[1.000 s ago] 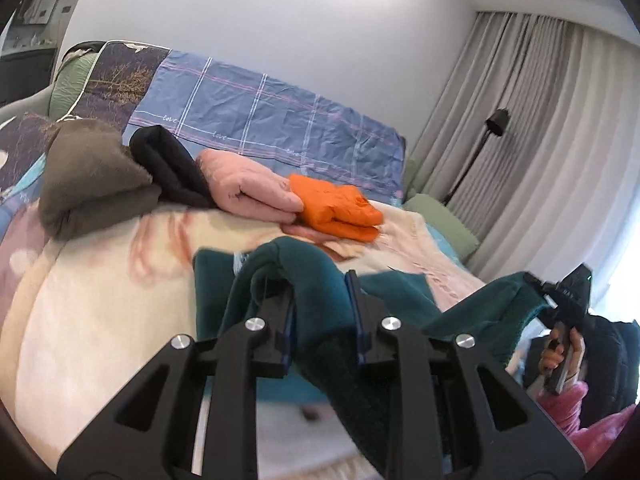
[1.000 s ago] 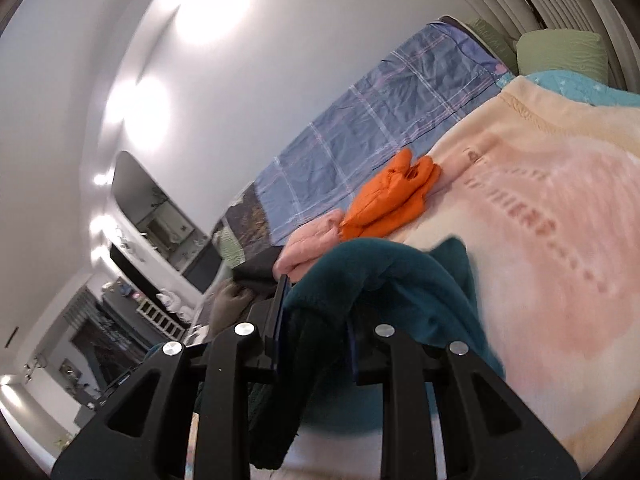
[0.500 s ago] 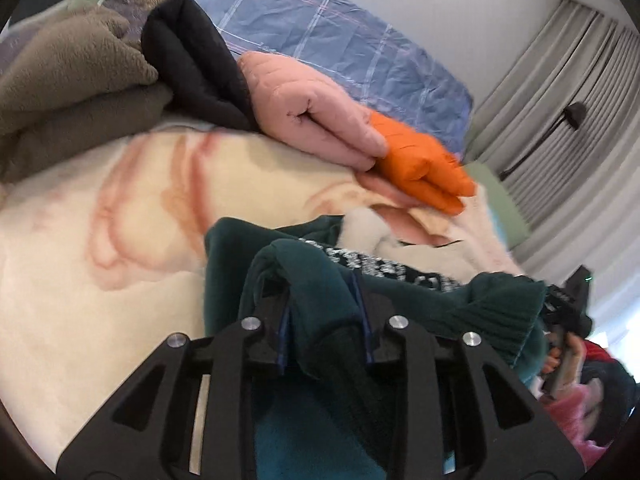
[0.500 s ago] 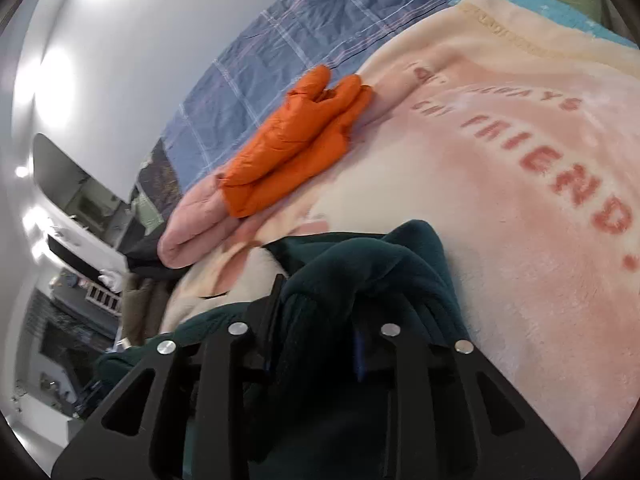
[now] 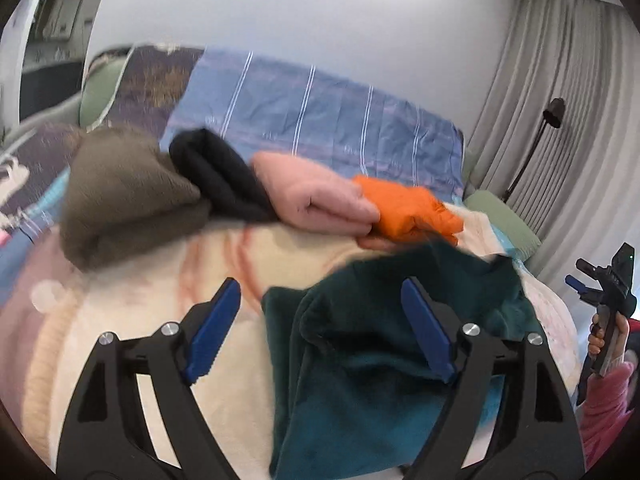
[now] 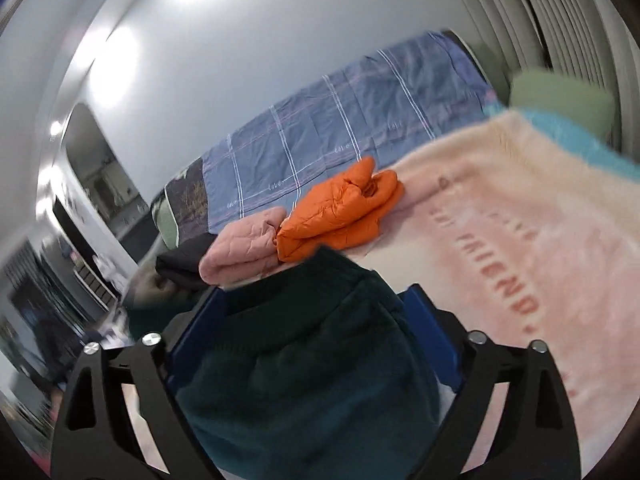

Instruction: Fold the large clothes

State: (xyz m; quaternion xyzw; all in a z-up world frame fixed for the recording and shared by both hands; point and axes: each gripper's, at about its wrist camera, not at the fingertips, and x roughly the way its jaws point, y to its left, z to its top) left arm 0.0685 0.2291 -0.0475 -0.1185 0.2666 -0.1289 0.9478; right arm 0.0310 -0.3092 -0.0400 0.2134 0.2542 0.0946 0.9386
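A dark teal fleece garment [image 5: 384, 344] lies folded on the cream and pink blanket [image 5: 132, 300] of the bed. My left gripper [image 5: 320, 308] is open, its blue pads [image 5: 214, 326] spread wide; the garment's left edge lies loose between them. My right gripper [image 6: 316, 312] is open too, jaws spread around the bunched teal garment [image 6: 308, 364], which lies free between them. The right gripper also shows at the far right edge of the left wrist view [image 5: 600, 284], held in a hand.
A row of folded clothes lies behind the garment: olive-brown [image 5: 124, 192], black [image 5: 216, 176], pink [image 5: 316, 196] and orange [image 5: 412, 212]. A blue plaid pillow [image 5: 320, 120] rests against the wall. Curtains and a floor lamp [image 5: 552, 112] stand to the right.
Both grippers were shut on the teal garment and lowered it onto the blanket. Both have now opened, released it and drawn back a little.
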